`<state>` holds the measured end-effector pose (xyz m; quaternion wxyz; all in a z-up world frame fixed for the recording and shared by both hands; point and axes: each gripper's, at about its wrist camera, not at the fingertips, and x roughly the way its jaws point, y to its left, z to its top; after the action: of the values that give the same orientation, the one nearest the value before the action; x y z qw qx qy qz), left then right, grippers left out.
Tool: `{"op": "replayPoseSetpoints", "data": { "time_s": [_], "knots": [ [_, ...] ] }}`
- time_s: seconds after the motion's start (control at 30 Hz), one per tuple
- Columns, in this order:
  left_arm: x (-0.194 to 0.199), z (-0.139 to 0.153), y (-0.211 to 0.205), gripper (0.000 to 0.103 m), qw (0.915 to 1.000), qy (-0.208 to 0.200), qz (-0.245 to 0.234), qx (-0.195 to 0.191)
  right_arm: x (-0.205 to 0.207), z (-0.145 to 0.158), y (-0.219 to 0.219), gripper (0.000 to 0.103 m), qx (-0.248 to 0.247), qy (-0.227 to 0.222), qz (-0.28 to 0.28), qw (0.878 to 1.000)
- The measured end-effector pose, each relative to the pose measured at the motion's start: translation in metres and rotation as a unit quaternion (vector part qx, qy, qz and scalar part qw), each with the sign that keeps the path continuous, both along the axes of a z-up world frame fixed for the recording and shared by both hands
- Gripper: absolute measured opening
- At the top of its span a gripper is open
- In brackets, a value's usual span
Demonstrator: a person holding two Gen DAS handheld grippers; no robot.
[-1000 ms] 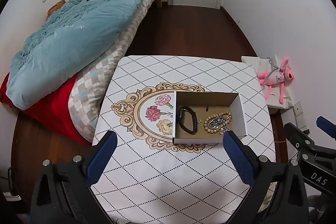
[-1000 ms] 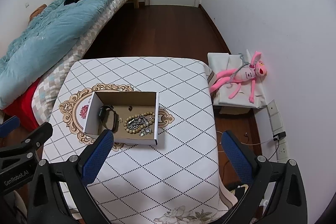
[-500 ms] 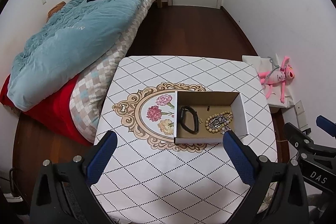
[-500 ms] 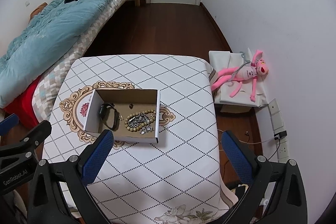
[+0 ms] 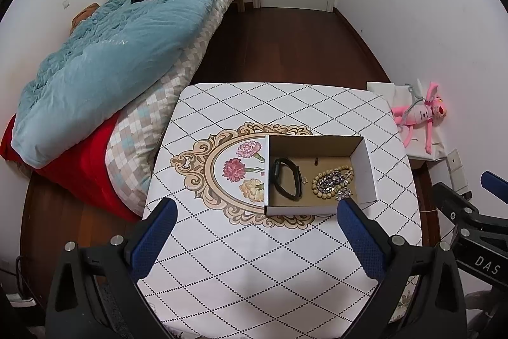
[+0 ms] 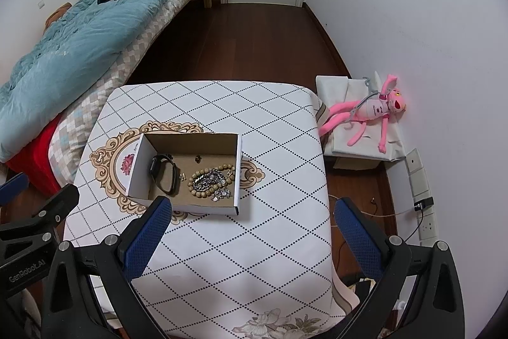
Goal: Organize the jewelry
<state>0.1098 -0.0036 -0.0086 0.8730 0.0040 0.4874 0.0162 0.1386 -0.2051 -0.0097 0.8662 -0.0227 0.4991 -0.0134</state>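
Left wrist view has the left claw (image 5: pixel 254 231) spread wide and empty above the near part of the tabletop (image 5: pixel 222 269), with the open cardboard box (image 5: pixel 365 173) just past its right finger; in the right wrist view the right claw (image 6: pixel 250 227) is likewise wide and holding nothing, its left finger (image 6: pixel 146 237) overlapping the box's near wall. Inside the box lie a black wristband (image 6: pixel 163 170) on the left and a beaded bracelet (image 6: pixel 198 177) tangled with a silver chain (image 6: pixel 208 180) on the right. Beyond the tabletop are a bed (image 6: pixel 79 46) to the left and a pink plush toy (image 6: pixel 371 113) by the right wall
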Motion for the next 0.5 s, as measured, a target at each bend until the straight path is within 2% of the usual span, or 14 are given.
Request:
{"op": "replayPoseSetpoints", "data": {
  "time_s": [0.5],
  "knots": [
    [-0.0027, 0.0005, -0.0003, 0.103, 1.0, -0.001, 0.0, -0.002, -0.0022, -0.0017, -0.0005, 0.103, 0.001, 0.004, 0.004, 1.0]
  ]
}}
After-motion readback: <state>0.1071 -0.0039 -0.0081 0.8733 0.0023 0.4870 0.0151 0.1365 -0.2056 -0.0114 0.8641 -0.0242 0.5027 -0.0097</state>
